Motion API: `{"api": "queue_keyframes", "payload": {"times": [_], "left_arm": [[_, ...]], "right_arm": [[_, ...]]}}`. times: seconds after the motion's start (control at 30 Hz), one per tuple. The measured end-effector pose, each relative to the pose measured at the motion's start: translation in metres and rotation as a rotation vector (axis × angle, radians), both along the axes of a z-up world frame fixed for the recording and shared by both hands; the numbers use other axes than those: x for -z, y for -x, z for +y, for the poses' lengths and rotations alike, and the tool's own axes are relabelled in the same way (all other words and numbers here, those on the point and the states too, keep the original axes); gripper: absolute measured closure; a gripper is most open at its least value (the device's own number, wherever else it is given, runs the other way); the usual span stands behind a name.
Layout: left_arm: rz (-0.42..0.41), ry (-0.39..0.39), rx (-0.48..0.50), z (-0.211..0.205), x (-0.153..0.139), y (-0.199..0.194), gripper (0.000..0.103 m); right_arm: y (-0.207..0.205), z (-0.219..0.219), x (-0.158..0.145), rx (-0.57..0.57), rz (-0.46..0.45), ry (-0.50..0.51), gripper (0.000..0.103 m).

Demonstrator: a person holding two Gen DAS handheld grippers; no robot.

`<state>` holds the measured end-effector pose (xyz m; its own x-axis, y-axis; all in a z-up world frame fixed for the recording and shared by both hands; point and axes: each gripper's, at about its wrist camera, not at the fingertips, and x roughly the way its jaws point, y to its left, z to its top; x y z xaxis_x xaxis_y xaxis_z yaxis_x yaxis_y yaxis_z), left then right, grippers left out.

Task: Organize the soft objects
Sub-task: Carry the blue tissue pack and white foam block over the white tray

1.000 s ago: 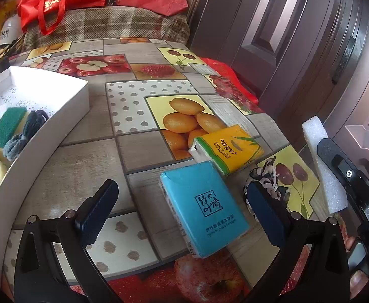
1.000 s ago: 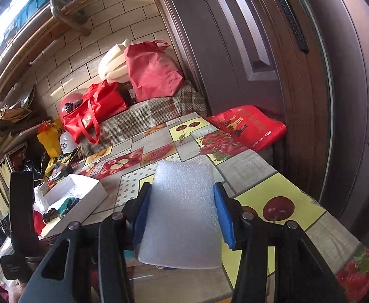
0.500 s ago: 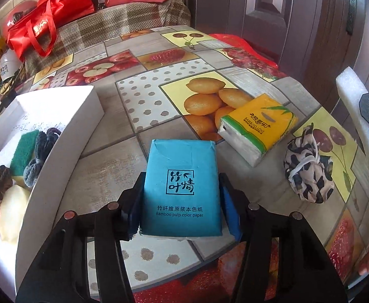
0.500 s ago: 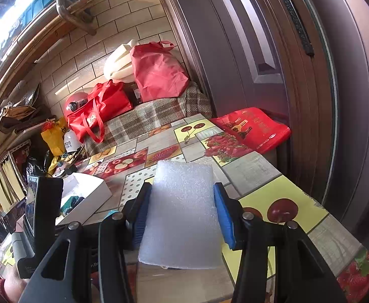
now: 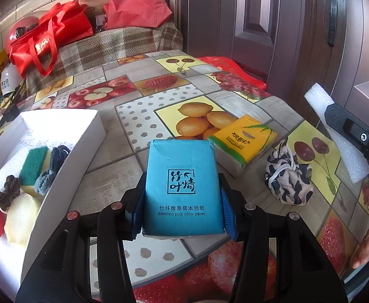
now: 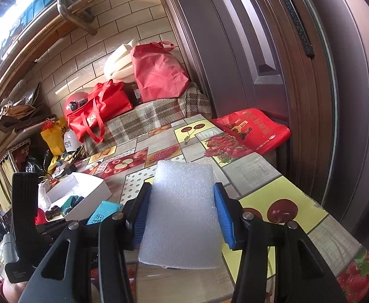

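Left gripper (image 5: 182, 212) clamps blue tissue pack (image 5: 183, 186) above the tabletop's (image 5: 113, 181) near edge. Right gripper (image 6: 182, 217) pinches white foam block (image 6: 182, 214) above the right edge. White box (image 5: 66, 161) sits at the left edge, bare tabletop between.

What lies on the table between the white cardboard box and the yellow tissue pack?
In the left wrist view, only the blue tissue pack, clamped in the left gripper, stands between the white cardboard box and the yellow tissue pack; otherwise bare tablecloth.
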<state>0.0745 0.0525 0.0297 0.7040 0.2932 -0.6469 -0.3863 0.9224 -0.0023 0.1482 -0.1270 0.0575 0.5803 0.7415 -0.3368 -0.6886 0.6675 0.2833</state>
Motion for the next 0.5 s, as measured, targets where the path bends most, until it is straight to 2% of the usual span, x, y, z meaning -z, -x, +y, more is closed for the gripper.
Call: {"api": "queue_keyframes", "payload": {"times": [0.3, 0.5], "left_arm": [[-0.153, -0.085, -0.017, -0.008, -0.018, 0.030, 0.053], [-0.219, -0.136, -0.013, -0.017, -0.025, 0.052, 0.053]], "right_arm": [[0.009, -0.002, -0.003, 0.004, -0.038, -0.010, 0.054], [0.026, 0.001, -0.007, 0.003, -0.111, 0.015, 0.054]]}}
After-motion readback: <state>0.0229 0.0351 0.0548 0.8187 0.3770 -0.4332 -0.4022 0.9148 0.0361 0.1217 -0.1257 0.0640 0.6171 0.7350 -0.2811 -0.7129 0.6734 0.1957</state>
